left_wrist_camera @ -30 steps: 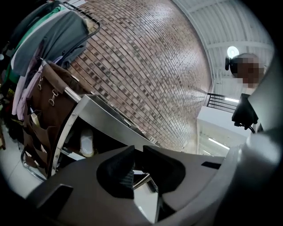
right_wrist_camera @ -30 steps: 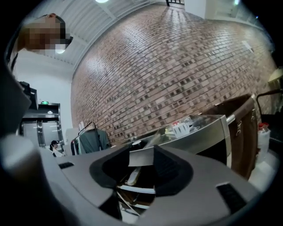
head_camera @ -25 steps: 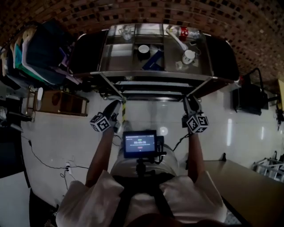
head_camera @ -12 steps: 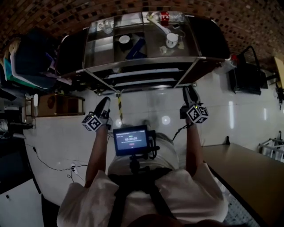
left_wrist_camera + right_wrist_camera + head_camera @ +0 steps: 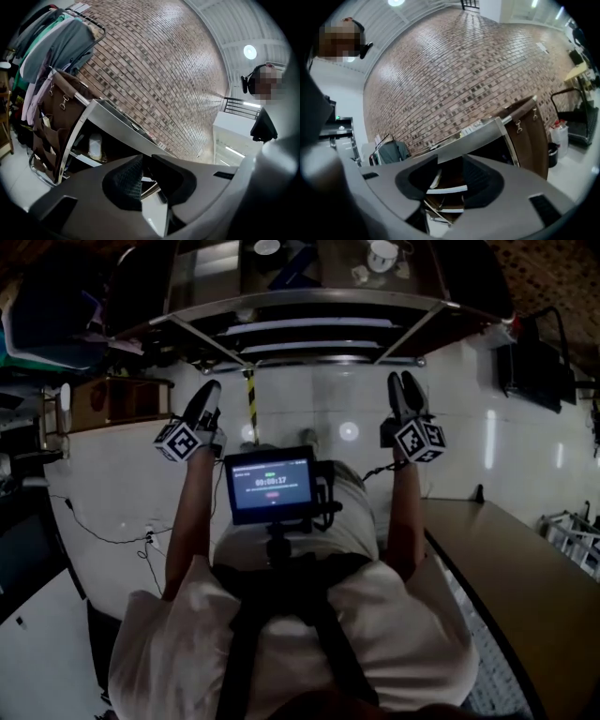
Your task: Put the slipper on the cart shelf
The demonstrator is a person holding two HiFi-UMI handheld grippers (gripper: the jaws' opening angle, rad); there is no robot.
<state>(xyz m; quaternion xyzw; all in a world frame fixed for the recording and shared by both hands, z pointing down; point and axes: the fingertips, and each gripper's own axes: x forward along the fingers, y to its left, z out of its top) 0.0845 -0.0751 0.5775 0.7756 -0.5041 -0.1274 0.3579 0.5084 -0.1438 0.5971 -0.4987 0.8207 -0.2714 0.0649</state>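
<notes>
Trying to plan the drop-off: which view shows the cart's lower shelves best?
The head view: the lower shelves show their front edges across the cart's whole width, unobstructed. The right gripper view shows only short pale stretches between its jaws; the left gripper view shows just one dim end.

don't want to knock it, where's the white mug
Head view, top edge: the white mug stands on top of the cart, right of centre, beyond the right gripper.

Brick wall (image 5: 164, 70), glossy white floor (image 5: 300, 404)
</notes>
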